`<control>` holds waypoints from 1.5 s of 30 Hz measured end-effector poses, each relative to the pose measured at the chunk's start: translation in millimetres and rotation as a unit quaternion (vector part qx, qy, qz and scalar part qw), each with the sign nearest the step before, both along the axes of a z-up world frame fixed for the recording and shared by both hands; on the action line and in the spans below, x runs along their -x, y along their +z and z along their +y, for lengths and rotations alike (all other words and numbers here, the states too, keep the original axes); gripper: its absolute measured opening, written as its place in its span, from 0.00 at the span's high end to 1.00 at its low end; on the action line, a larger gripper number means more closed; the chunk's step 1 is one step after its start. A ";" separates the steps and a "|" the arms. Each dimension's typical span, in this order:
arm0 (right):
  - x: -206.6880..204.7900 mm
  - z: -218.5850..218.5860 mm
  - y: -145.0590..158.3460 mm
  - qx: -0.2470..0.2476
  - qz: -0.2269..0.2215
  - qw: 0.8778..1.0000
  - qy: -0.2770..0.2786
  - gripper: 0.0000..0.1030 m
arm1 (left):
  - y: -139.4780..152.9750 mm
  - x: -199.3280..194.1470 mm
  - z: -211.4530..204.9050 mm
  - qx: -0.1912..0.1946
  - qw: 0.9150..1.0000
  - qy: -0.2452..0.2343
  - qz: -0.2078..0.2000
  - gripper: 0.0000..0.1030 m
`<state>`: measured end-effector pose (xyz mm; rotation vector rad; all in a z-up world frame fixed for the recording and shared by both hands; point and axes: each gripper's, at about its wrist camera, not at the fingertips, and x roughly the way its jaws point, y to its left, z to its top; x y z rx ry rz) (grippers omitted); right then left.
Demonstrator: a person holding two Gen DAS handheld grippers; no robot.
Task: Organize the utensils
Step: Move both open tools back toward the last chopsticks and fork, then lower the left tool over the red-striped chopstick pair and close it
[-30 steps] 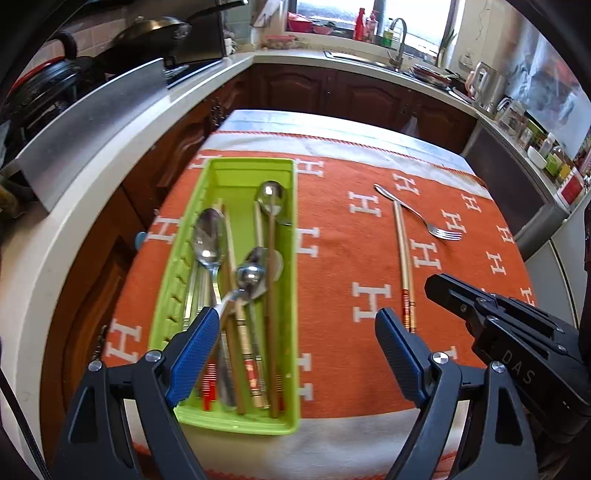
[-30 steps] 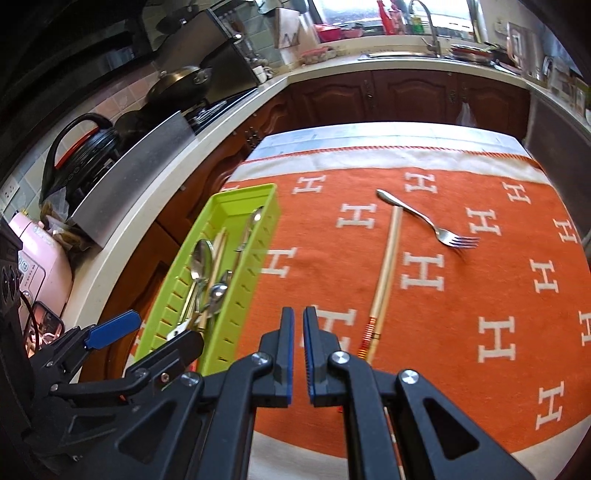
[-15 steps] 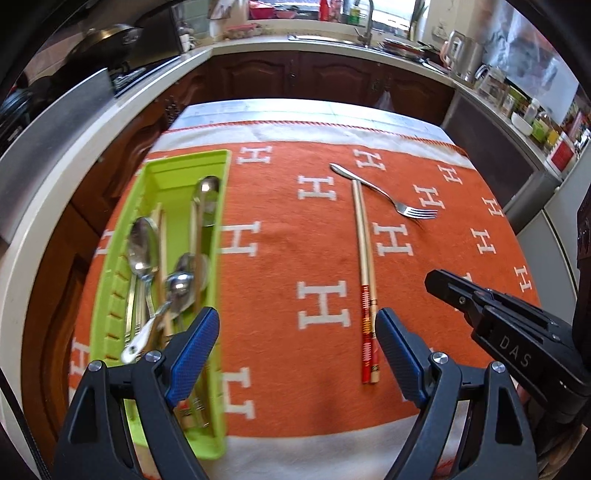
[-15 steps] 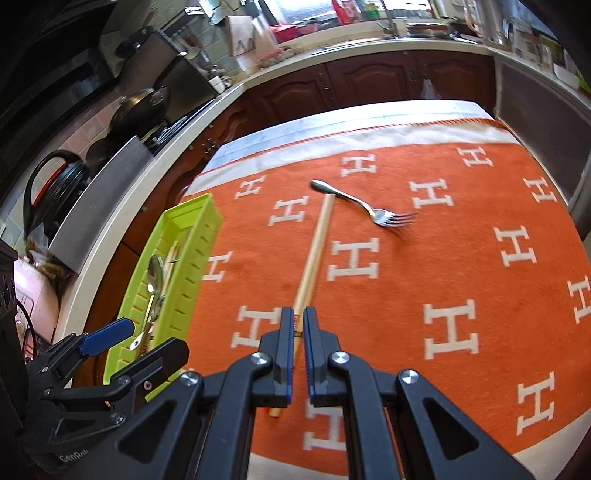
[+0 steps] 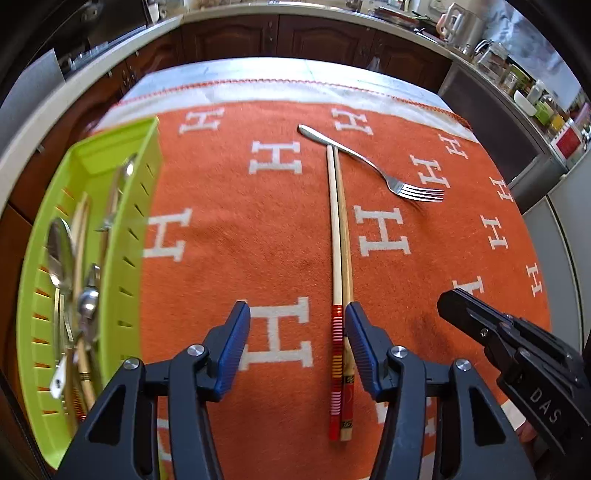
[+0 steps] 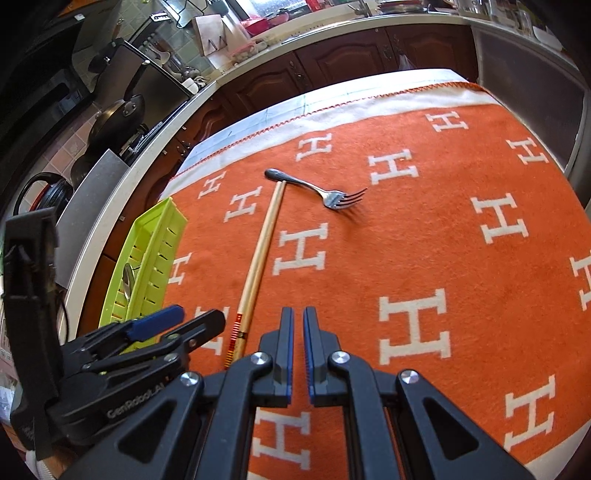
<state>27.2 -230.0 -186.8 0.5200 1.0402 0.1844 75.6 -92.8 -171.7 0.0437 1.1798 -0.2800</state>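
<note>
A pair of wooden chopsticks point(image 5: 340, 240) with red-banded ends lies on the orange cloth, pointing away from me. My left gripper point(image 5: 297, 334) hangs low over those banded ends. Its jaws are closing, with the chopsticks between them just inside the right pad point(image 5: 360, 343); the left pad stands well apart. A steel fork point(image 5: 373, 166) rests slanted across the chopsticks' far tips. The green tray point(image 5: 138, 229) at the left holds several spoons and chopsticks. My right gripper point(image 6: 298, 317) is shut on nothing, just right of the chopsticks point(image 6: 258, 258) and short of the fork point(image 6: 319, 189).
The orange blanket with white H marks point(image 6: 443, 229) covers the table, its white border at the far edge. Beyond it runs a kitchen counter point(image 6: 258, 62) with dark cabinets. Pans point(image 6: 118, 118) stand on the stove at the left. Jars and a kettle point(image 5: 461, 26) stand at the right.
My left gripper has swung from above the green tray rightward and down to the chopsticks, and its jaws have narrowed. My right gripper has sunk closer to the cloth, still shut.
</note>
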 end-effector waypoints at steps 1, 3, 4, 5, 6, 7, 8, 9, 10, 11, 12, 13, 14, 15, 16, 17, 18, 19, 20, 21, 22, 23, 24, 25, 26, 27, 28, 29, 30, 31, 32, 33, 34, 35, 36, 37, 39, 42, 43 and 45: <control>-0.6 -0.4 -1.0 0.000 0.001 1.000 0.001 0.94 | -2.4 -1.2 -0.3 0.002 1.000 0.001 0.004 0.51; -2.1 -0.7 -3.3 -0.002 0.003 1.000 0.002 0.94 | -6.2 -2.9 -2.0 0.002 1.000 0.002 0.009 0.51; -2.7 -0.8 -4.4 -0.003 0.004 1.000 0.003 0.94 | -7.8 -2.5 -3.2 0.000 1.000 0.001 0.009 0.51; -3.0 -0.6 -5.3 -0.004 0.005 1.000 0.004 0.94 | -9.7 -2.9 -4.3 -0.003 1.000 0.000 0.010 0.51; -3.5 -0.2 -6.4 -0.005 0.006 1.000 0.005 0.94 | -10.7 -3.4 -4.9 -0.002 1.000 0.000 0.009 0.51; -3.7 0.3 -6.8 -0.005 0.006 1.000 0.007 0.94 | -11.5 -3.8 -6.1 -0.002 1.000 0.000 0.006 0.51; -3.7 0.7 -7.2 -0.005 0.006 1.000 0.008 0.94 | -12.2 -4.5 -7.3 -0.003 1.000 -0.001 0.004 0.51; -3.8 1.2 -7.6 -0.005 0.006 1.000 0.009 0.94 | -12.6 -5.6 -7.5 -0.004 1.000 -0.001 0.001 0.51; -3.9 2.0 -7.9 -0.005 0.006 1.000 0.010 0.94 | -12.2 -6.8 -6.9 -0.003 1.000 0.000 -0.001 0.51; -3.9 2.2 -8.2 -0.004 0.006 1.000 0.012 0.94 | -12.7 -8.3 -7.4 -0.004 1.000 0.000 -0.005 0.50; -3.7 2.9 -8.3 -0.004 0.006 1.000 0.013 0.94 | -13.2 -10.4 -8.3 -0.006 1.000 0.000 -0.009 0.49; -3.9 4.2 -8.4 -0.004 0.006 1.000 0.014 0.94 | -12.8 -12.4 -7.4 -0.005 1.000 0.002 -0.012 0.49; -3.8 4.9 -8.4 -0.003 0.007 1.000 0.015 0.94 | -13.3 -14.4 -7.5 -0.004 1.000 0.004 -0.012 0.49; -3.7 5.6 -8.4 -0.003 0.007 1.000 0.016 0.94 | -13.5 -16.5 -7.7 -0.001 1.000 0.005 -0.012 0.48; -3.5 6.2 -8.4 -0.002 0.007 1.000 0.016 0.94 | -13.1 -17.3 -6.9 0.000 1.000 0.005 -0.011 0.48; -3.1 6.5 -8.3 -0.001 0.007 1.000 0.016 0.94 | -13.1 -18.1 -7.3 0.000 1.000 0.005 -0.010 0.48; -2.9 6.5 -8.0 -0.001 0.007 1.000 0.016 0.94 | -12.9 -18.2 -7.9 -0.002 1.000 0.004 -0.010 0.48; -3.0 6.4 -8.0 -0.001 0.007 1.000 0.016 0.94 | -13.0 -17.8 -8.3 -0.002 1.000 0.003 -0.010 0.48; -2.9 6.5 -7.9 0.000 0.007 1.000 0.016 0.94 | -13.0 -16.8 -8.6 0.000 1.000 0.001 -0.008 0.48; -3.0 6.3 -7.9 0.000 0.007 1.000 0.015 0.94 | -13.0 -15.5 -9.4 0.002 1.000 -0.004 -0.005 0.48; -3.1 6.7 -8.0 0.000 0.007 1.000 0.015 0.94 | -13.8 -14.3 -11.6 0.000 1.000 -0.008 -0.003 0.47; -3.2 7.0 -8.1 0.000 0.008 1.000 0.015 0.94 | -14.3 -12.0 -14.8 -0.012 1.000 -0.015 -0.007 0.47; -3.5 7.5 -8.3 0.000 0.008 1.000 0.016 0.94 | -15.2 -9.6 -18.1 -0.023 0.999 -0.020 -0.011 0.47; -3.6 7.7 -8.4 0.000 0.008 1.000 0.017 0.94 | -16.3 -6.4 -22.2 -0.038 0.999 -0.027 -0.019 0.47; -3.5 8.4 -8.3 0.000 0.008 1.000 0.018 0.94 | -17.3 -4.0 -25.2 -0.049 0.998 -0.031 -0.025 0.47; -3.2 8.5 -8.0 0.001 0.008 1.000 0.018 0.94 | -17.4 -1.9 -26.2 -0.053 0.998 -0.031 -0.030 0.47; -2.9 8.5 -7.8 0.001 0.007 1.000 0.019 0.94 | -17.2 -1.4 -24.7 -0.048 0.998 -0.026 -0.029 0.47; -2.7 8.2 -7.7 0.002 0.007 1.000 0.018 0.94 | -16.8 -1.7 -23.1 -0.044 0.998 -0.026 -0.027 0.47; -2.3 7.7 -7.6 0.003 0.007 1.000 0.017 0.94 | -16.3 -2.0 -21.8 -0.040 0.999 -0.025 -0.025 0.47; -2.1 6.8 -7.6 0.003 0.007 1.000 0.016 0.94 | -15.5 -2.0 -19.1 -0.031 0.999 -0.023 -0.022 0.47; -2.1 6.0 -7.9 0.002 0.007 1.000 0.015 0.94 | -14.7 -2.1 -16.2 -0.020 0.999 -0.021 -0.018 0.47; -2.6 5.7 -8.2 0.002 0.008 1.000 0.014 0.94 | -14.2 -2.3 -13.5 -0.010 1.000 -0.020 -0.015 0.47; -2.8 5.2 -8.7 0.002 0.008 1.000 0.014 0.94 | -13.6 -2.6 -9.9 0.002 1.000 -0.017 -0.012 0.47; -3.1 5.4 -9.1 0.002 0.009 1.000 0.013 0.94 | -13.2 -3.0 -6.5 0.012 1.000 -0.012 -0.009 0.47; -3.5 5.6 -9.8 0.002 0.010 1.000 0.013 0.94 | -13.3 -3.3 -3.5 0.021 1.000 -0.007 -0.006 0.47; -4.0 6.0 -10.2 0.002 0.011 1.000 0.014 0.94 | -13.3 -3.5 -2.2 0.025 1.000 -0.004 -0.004 0.48; -3.6 7.7 -10.1 0.002 0.011 1.000 0.017 0.94 | -13.4 -3.9 -1.4 0.025 1.000 -0.001 -0.004 0.50; -3.1 10.0 -8.5 0.005 0.008 1.000 0.021 0.94 | -14.0 -1.1 -4.4 0.013 1.000 -0.003 -0.012 0.50; -3.0 10.0 -8.4 0.006 0.008 1.000 0.021 0.94 | -14.2 -0.2 -5.9 0.007 1.000 -0.005 -0.016 0.50; -2.9 9.0 -8.7 0.007 0.009 1.000 0.019 0.94 | -15.6 1.1 -12.3 -0.013 1.000 -0.013 -0.023 0.50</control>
